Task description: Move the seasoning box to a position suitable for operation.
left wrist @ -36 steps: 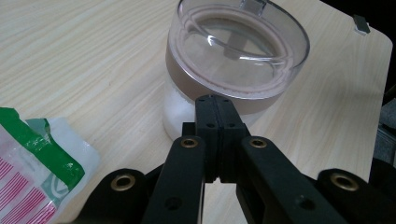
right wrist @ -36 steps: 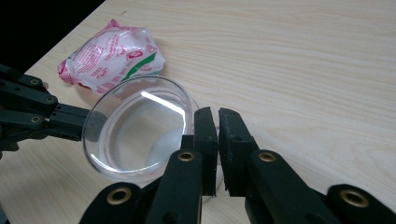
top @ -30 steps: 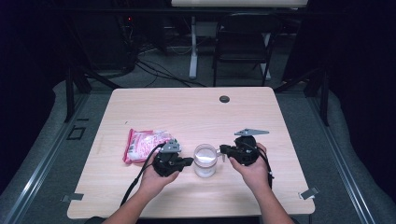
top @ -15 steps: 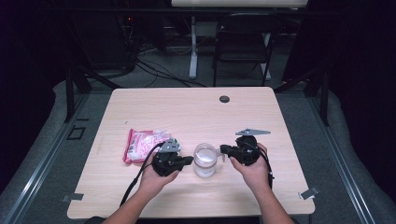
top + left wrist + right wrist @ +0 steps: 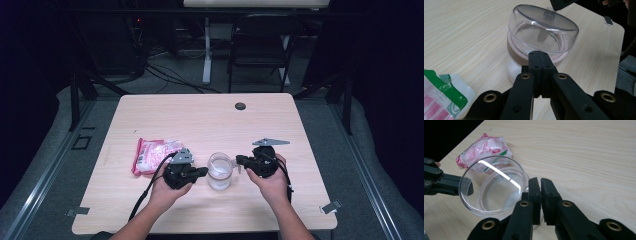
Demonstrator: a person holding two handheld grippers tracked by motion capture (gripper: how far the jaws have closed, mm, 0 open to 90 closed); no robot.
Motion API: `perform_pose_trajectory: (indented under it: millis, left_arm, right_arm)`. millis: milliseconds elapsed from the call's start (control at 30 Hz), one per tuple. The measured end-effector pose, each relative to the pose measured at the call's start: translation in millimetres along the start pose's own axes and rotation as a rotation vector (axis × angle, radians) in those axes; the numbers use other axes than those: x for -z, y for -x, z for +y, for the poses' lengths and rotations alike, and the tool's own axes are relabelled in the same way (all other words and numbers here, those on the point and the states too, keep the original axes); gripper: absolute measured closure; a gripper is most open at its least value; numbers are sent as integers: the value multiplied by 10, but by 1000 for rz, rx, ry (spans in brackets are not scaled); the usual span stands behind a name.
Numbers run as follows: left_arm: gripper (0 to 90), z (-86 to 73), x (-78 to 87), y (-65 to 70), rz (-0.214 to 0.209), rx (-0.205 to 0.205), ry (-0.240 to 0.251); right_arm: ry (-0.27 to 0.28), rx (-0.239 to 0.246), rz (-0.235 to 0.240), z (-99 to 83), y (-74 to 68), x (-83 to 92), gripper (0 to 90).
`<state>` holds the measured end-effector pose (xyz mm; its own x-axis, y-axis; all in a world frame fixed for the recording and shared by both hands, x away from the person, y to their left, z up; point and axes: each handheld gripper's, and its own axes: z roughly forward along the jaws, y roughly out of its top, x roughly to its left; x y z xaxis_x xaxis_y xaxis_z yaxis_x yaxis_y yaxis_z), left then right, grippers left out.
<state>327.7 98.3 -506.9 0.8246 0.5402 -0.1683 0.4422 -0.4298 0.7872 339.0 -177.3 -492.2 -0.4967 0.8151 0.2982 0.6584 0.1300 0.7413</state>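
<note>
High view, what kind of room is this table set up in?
Probably a lab or recording studio: a lone wooden table ringed by dark curtains, cables across the grey floor, and a folding chair behind.

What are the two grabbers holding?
Cannot tell. The left gripper and the right gripper are shut, tips against opposite sides of the jar lid.

High view overhead, facing forward; gripper views close, sharing jar (image 5: pixel 220 171).

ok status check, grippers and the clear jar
Left gripper shut, right gripper nearly shut, one each side of the jar. Clear lid on. Snack packet off left, not obstructing.
</note>
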Motion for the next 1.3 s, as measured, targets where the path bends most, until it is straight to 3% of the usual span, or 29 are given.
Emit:
perform_pose_trajectory:
  millis: [333,567,800,1033,1200,1300]
  left_arm:
    - [900,47,25,1,-9,7,23]
    - [886,121,40,-11,-15,4,42]
    - [828,183,32,-36,-15,12,68]
    - [752,230,38,-30,-17,14,93]
    - [712,242,37,-29,0,14,99]
    - [673,246,39,-14,12,12,106]
  right_arm:
    - [-4,34,-12,-17,-45,30,787]
    - [11,76,5,-39,-121,148,680]
    - [14,176,23,-90,-246,220,554]
    - [25,221,51,-118,-323,256,514]
    - [16,264,50,-143,-386,238,479]
    - [10,299,18,-161,-418,195,466]
